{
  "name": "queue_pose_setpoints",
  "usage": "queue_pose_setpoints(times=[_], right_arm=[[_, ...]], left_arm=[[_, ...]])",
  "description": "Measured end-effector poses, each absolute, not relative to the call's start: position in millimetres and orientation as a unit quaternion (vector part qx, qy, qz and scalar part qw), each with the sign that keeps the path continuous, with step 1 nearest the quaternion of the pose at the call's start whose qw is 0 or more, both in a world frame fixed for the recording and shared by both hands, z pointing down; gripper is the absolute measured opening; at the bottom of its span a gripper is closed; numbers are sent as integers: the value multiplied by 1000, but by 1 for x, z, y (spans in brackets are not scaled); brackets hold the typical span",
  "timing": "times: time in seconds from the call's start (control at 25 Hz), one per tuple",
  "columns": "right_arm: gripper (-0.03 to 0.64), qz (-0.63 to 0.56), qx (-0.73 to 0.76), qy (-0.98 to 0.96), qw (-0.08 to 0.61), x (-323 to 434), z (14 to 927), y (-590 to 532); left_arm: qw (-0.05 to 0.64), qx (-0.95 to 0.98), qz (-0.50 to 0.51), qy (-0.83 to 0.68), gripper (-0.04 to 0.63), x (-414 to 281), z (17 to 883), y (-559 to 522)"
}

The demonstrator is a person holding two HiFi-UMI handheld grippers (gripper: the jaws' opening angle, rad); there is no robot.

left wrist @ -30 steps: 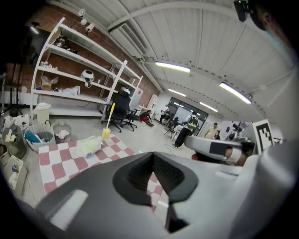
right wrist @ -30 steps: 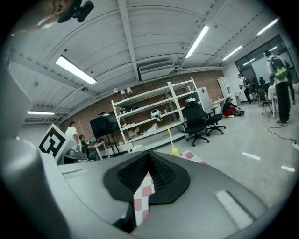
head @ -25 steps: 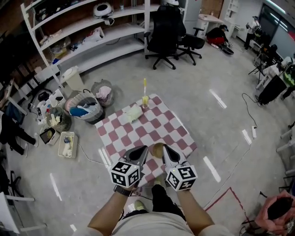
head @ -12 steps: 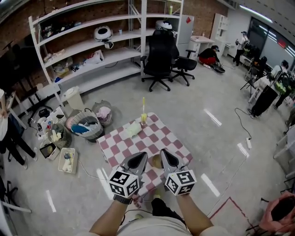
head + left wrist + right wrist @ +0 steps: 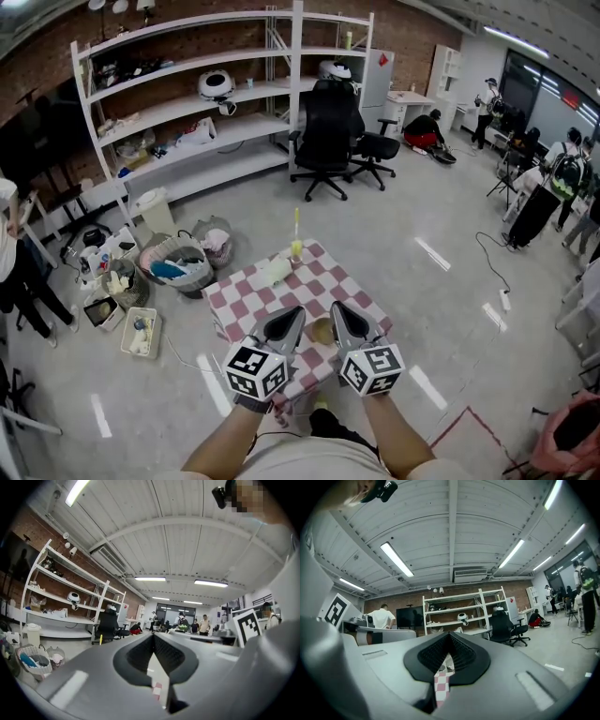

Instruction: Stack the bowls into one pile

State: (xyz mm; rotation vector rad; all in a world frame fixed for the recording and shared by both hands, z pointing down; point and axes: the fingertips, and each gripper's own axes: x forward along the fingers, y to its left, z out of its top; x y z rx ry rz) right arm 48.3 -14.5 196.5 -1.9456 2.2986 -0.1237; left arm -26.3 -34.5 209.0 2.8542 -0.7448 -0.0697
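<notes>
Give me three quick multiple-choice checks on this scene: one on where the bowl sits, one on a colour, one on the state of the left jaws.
1. Where does the tan bowl sit?
A. at the near edge of the tablecloth, between the left gripper and the right gripper
B. on the floor
C. on a shelf

2. What pattern is the tablecloth?
A. plain blue
B. red-and-white checks
C. green stripes

3. How do the left gripper's jaws stand?
A. clamped on the bowl
B. wide apart
C. together, with nothing between them

Answers:
1 A: the head view shows the bowl between the tips of both grippers.
2 B: the checks are plain in the head view.
3 C: the left gripper view shows the tips meeting on nothing.
</notes>
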Motion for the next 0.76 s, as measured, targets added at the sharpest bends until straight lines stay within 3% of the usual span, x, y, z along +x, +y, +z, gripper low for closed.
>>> queue_pose_setpoints(times=[0.76], right_arm=[[9, -35, -642, 763, 66, 46, 182, -8]], left_arm=[[90, 963, -30, -253, 6, -28, 190, -32]])
